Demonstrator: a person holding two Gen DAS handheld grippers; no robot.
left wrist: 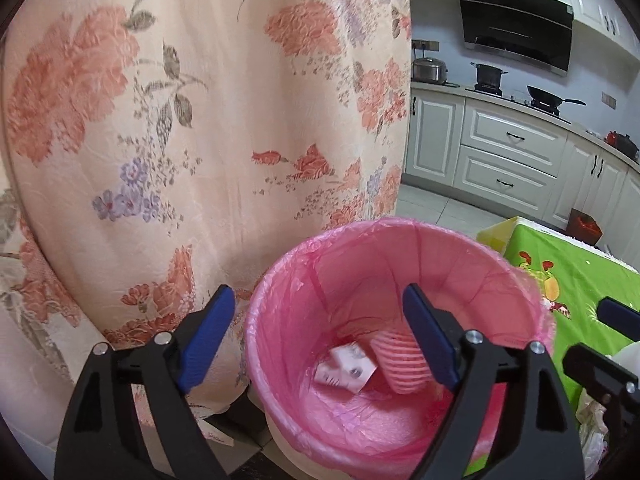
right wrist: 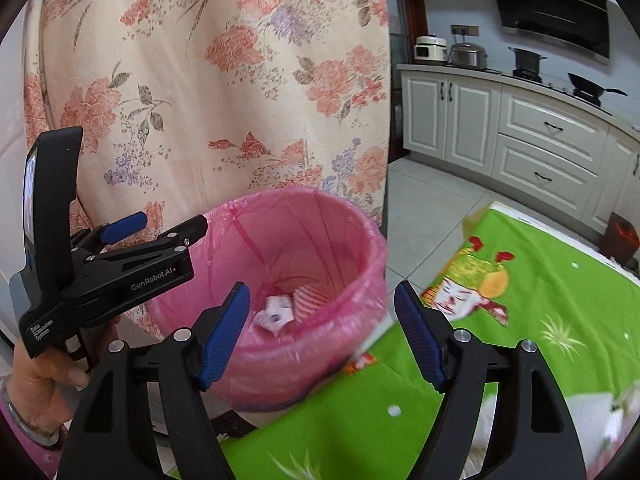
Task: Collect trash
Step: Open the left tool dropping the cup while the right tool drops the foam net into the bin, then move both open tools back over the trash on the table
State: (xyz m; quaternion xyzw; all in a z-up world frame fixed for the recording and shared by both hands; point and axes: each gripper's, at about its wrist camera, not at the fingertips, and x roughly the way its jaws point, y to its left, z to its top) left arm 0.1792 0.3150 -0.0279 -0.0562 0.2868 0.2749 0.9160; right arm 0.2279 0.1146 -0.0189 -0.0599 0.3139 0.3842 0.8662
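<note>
A bin with a pink bag liner (left wrist: 460, 248) stands beside the green table; it also shows in the right wrist view (right wrist: 360, 240). Inside lie a small white carton (left wrist: 346, 368) and a pink striped piece (left wrist: 400, 364), also seen in the right wrist view, carton (right wrist: 275, 314). My left gripper (left wrist: 320, 340) is open and empty, held over the bin's near rim; it shows from the side in the right wrist view (right wrist: 160, 226). My right gripper (right wrist: 320, 332) is open and empty, over the bin's edge and the table corner.
A floral curtain (left wrist: 200, 120) hangs behind the bin. A green cartoon tablecloth (right wrist: 520, 300) covers the table at right, with white crumpled material (right wrist: 592, 412) at its near right. Kitchen cabinets (right wrist: 540, 132) and a stove with pots stand at the back.
</note>
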